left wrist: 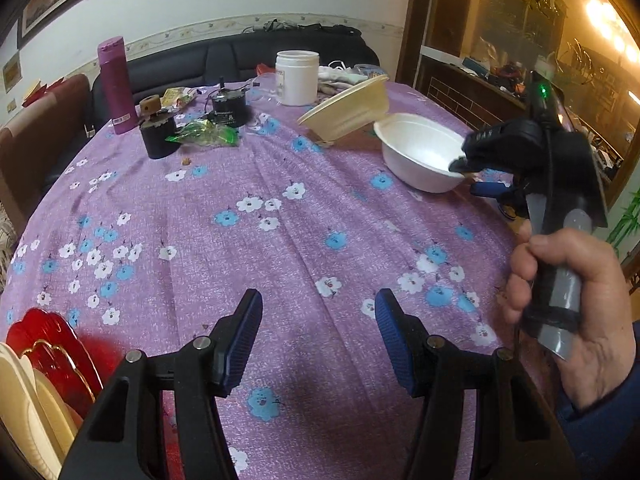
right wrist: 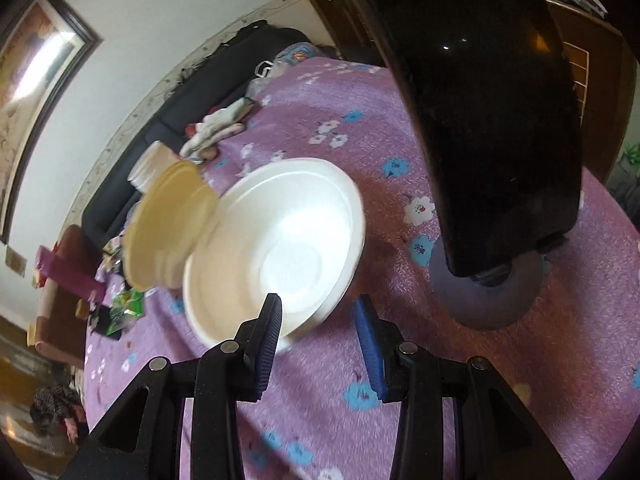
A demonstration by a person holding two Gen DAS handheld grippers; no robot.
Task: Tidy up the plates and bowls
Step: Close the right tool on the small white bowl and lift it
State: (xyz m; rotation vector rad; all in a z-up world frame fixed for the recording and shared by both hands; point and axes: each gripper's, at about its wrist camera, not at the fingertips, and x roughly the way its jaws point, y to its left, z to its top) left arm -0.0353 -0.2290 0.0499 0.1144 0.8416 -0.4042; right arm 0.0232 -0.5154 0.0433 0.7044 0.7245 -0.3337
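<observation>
- my left gripper (left wrist: 318, 336) hung angled down over the purple flowered tablecloth (left wrist: 280, 240), its two blue-padded fingers (left wrist: 244, 340) standing apart with only cloth between them.
- my right hand (left wrist: 572, 320) was wrapped around the grey handle of the right gripper (right wrist: 318, 338), fingers curled at the front, thumb on top, a blue sleeve at the wrist.
- from the left wrist view that gripper reached out toward the white bowl (left wrist: 420, 152), its tips at the bowl's near rim.
- in the right wrist view its jaws stood partly apart; the near rim of the white bowl lay between them, close to the left pad (right wrist: 266, 344), and i couldn't tell whether that pad touched it. the right pad was clear of the bowl.
- the white bowl sat upright on the cloth toward the table's far right side.
- a cream bowl (left wrist: 348, 108) was tipped on its side just beside the white one, leaning against its far rim.
- a red dish (left wrist: 52, 352) and cream plates (left wrist: 24, 412) stood on edge at the near left corner, beside my left gripper.
- farther back stood a white jar (left wrist: 297, 76) and a magenta flask (left wrist: 116, 84).
- a glossy black curved object (right wrist: 492, 120) loomed close on the right of the right wrist view.
</observation>
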